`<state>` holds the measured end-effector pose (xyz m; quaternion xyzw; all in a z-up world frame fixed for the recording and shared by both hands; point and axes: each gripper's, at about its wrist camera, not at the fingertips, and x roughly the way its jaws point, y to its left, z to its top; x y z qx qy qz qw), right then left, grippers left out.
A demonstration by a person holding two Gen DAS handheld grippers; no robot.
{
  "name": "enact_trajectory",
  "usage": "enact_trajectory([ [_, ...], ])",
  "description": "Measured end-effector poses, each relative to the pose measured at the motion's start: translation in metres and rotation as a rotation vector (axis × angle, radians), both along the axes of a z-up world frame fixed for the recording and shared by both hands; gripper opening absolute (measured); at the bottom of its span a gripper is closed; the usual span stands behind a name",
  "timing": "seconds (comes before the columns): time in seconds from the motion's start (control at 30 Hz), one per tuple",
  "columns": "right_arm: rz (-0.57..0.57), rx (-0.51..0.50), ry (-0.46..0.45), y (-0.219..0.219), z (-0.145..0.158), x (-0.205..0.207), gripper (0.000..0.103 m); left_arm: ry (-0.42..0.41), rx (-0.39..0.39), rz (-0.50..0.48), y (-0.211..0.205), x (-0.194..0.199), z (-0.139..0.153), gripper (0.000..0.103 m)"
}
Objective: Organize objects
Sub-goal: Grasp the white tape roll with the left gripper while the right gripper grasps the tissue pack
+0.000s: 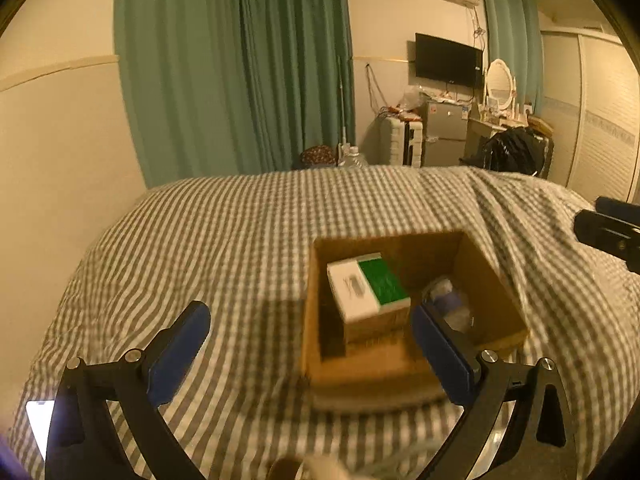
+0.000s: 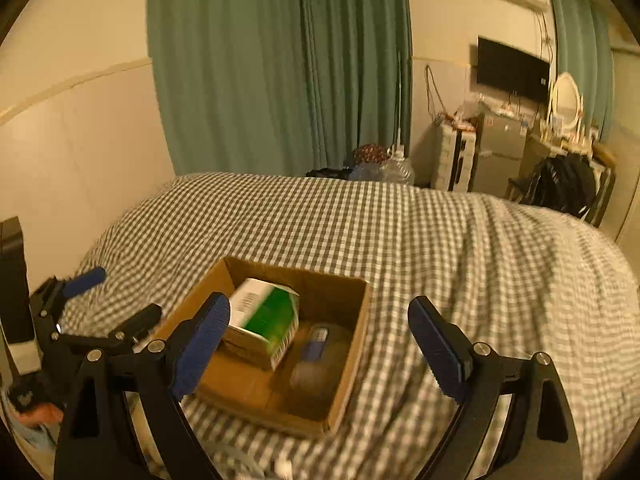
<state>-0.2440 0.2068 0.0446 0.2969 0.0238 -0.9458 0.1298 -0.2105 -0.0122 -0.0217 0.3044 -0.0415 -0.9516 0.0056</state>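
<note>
A: Where does the left wrist view sit?

B: Low over the near edge of the bed (image 1: 240,240), looking forward and slightly down between the fingers of the left claw (image 1: 310,344). The cardboard box (image 1: 376,376) lies close, right of centre, behind the right-hand finger.

A: And the right wrist view?

B: Over the same edge, further right, facing the same way. Here the box (image 2: 344,368) sits close, left of centre, and the right claw (image 2: 320,344) frames it.

A: What do they share?

B: The box, the checked bed, the green curtain (image 1: 240,72) and the far wall's television (image 2: 512,70). Each also catches the other claw at its frame edge.
</note>
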Motion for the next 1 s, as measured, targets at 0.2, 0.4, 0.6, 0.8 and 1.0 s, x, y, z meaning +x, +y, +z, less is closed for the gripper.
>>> enact_trajectory([
  [0.2,-0.011,0.078,0.001,-0.014,-0.03,0.055,0.091,-0.051,-0.008,0.071,-0.012,0.044,-0.04,0.103],
  [0.4,-0.002,0.101,-0.141,-0.031,-0.107,0.084,0.091,-0.156,-0.009,0.1,-0.015,0.071,-0.097,0.103],
  [0.6,0.047,0.16,-0.295,-0.045,-0.168,0.1,0.091,-0.255,0.044,0.075,-0.018,0.076,-0.128,0.103],
  [0.8,0.083,0.192,-0.354,-0.054,-0.186,0.101,0.091,-0.287,0.065,0.037,-0.016,0.071,-0.138,0.103],
  [1.0,0.105,0.242,-0.38,-0.06,-0.196,0.102,0.082,-0.256,0.095,0.031,-0.018,0.075,-0.132,0.1],
])
